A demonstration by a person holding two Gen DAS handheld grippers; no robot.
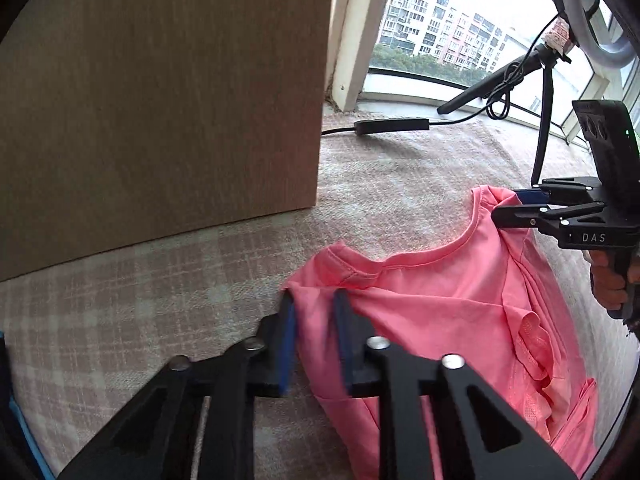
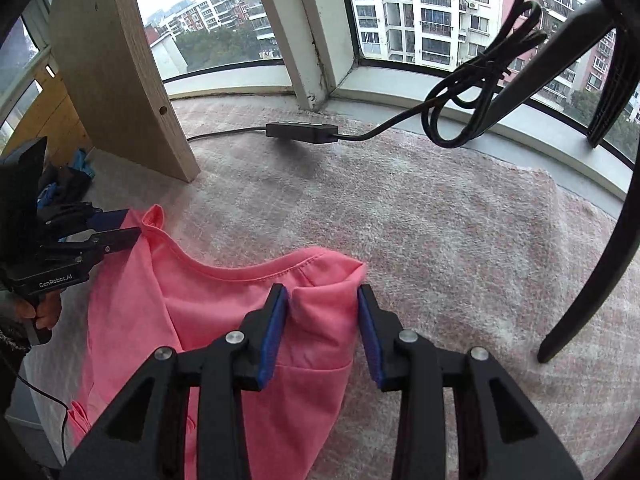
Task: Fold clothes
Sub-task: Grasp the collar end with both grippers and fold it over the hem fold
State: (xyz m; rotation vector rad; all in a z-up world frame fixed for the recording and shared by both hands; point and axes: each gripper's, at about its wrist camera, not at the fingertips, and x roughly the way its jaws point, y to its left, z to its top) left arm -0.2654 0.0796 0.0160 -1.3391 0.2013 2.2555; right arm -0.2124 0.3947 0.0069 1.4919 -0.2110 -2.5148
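Note:
A pink sleeveless top [image 1: 440, 292] hangs stretched between the two grippers, its neckline sagging in a curve over the cloth-covered table. In the left wrist view my left gripper [image 1: 314, 300] is shut on one shoulder of the top, with fabric bunched between the blue pads. The right gripper [image 1: 508, 206] pinches the other shoulder at the far right, a hand on its handle. In the right wrist view my right gripper [image 2: 322, 292] holds a fold of the pink top [image 2: 192, 300] between its pads. The left gripper [image 2: 128, 226] grips the strap at the left.
A checked pinkish cloth [image 2: 440, 220] covers the table. A wooden board [image 1: 160, 100] stands upright at the back left. A black cable box [image 2: 302, 131] lies near the window sill. A black tripod leg [image 2: 592, 280] stands on the right; dark clothes [image 2: 68, 184] lie behind the board.

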